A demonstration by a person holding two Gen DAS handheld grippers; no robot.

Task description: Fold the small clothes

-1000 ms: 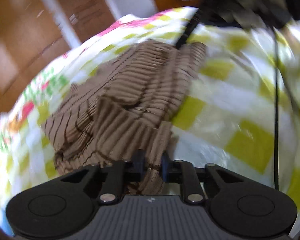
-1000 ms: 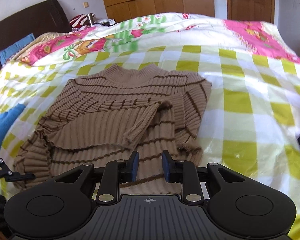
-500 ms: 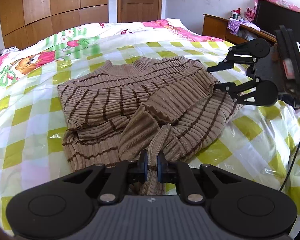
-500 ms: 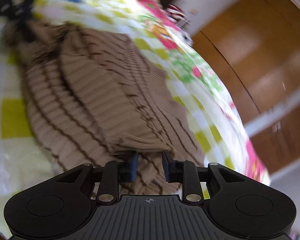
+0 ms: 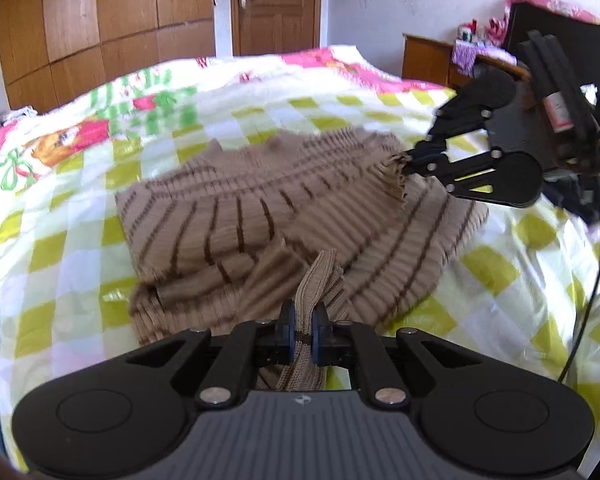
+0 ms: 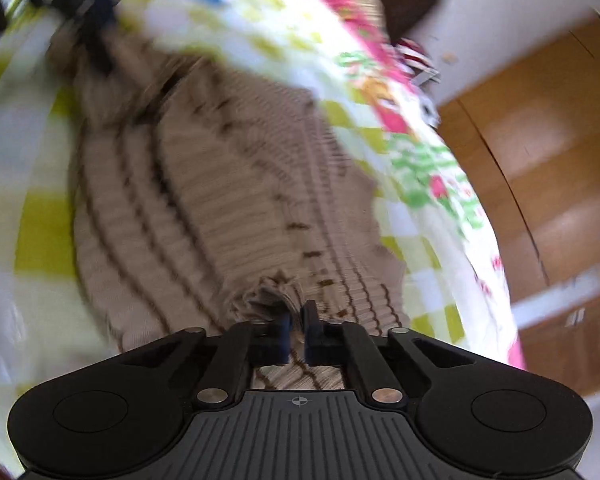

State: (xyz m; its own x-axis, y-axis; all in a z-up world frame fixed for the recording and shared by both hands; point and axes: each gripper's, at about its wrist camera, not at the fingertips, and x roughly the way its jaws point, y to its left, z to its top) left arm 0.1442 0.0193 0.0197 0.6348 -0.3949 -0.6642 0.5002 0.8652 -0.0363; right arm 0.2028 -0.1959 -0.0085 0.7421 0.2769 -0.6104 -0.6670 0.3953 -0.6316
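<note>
Half a second on, the right gripper (image 5: 405, 163) has closed on the sweater's (image 5: 236, 216) far edge, where before its fingers stood spread just off the knit, and that edge is now raised off the bedspread (image 5: 52, 208).

From the left wrist view, the left gripper (image 5: 303, 336) sits at 6 o'clock with its fingers pressed together on a bunched strip of ribbed tan fabric, which runs between the pads and hangs out below them. The sweater fills the middle of the frame: tan ribbed knit crossed by thin dark brown stripes, part folded, with a sleeve lying across the body and rumpled layers near the left gripper. At 2 o'clock the right gripper pinches a frayed-looking corner of the knit and holds it up, so the cloth slopes down from there towards 9 o'clock. Green-and-white checks of the bedspread surround the garment; a wooden door (image 5: 274, 8) stands at 12 o'clock.

From the right wrist view, blurred by motion, the right gripper (image 6: 295, 330) at 6 o'clock is clamped on a gathered wad of the sweater (image 6: 220, 184), which stretches away towards 11 o'clock. The left gripper (image 6: 96, 24) shows dimly at 11 o'clock on the garment's other end. Wooden wardrobe panels (image 6: 540, 160) lie at 3 o'clock.
</note>
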